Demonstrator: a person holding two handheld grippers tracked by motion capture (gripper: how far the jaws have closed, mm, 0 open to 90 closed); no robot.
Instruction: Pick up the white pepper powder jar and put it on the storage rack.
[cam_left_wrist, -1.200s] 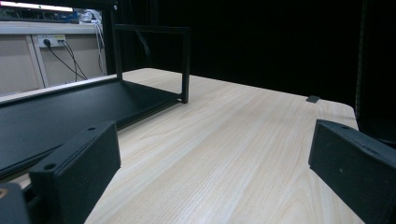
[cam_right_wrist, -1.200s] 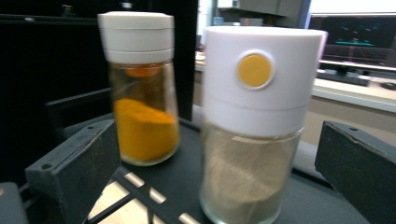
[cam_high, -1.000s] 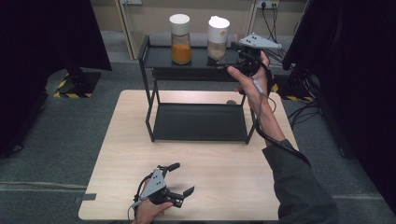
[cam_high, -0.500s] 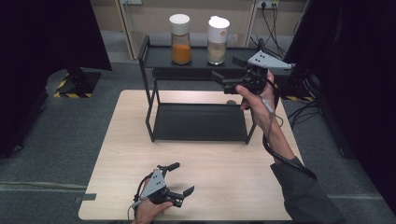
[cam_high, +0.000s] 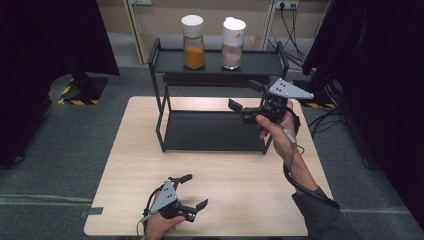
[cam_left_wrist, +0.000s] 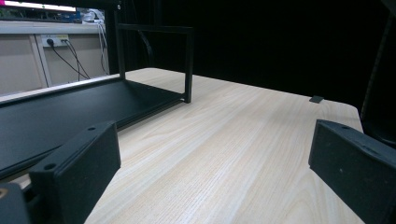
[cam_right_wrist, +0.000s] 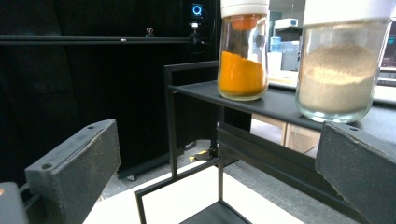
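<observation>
We hold the right gripper (cam_high: 243, 96), jaws released and empty, right of the shelf rack (cam_high: 217, 63), seemingly lining up on the beige-powder jar (cam_high: 233, 36); the left gripper (cam_high: 192, 191) rests released on the counter (cam_high: 250, 175).

1. Table (cam_high: 225, 200): light wood-grain top, rounded corners, the landmark for what follows.
2. Floor (cam_high: 70, 145): grey carpet on all sides of the table.
3. Black curtains (cam_high: 45, 45): hang left and right of the table, reaching the floor.
4. Hazard-striped base (cam_high: 67, 95): yellow and black, on the floor left of the table, under the curtain.
5. Back wall (cam_high: 150, 15): beige panels beyond the table, with a socket (cam_high: 284, 4) and trailing black cables (cam_high: 292, 30).
</observation>
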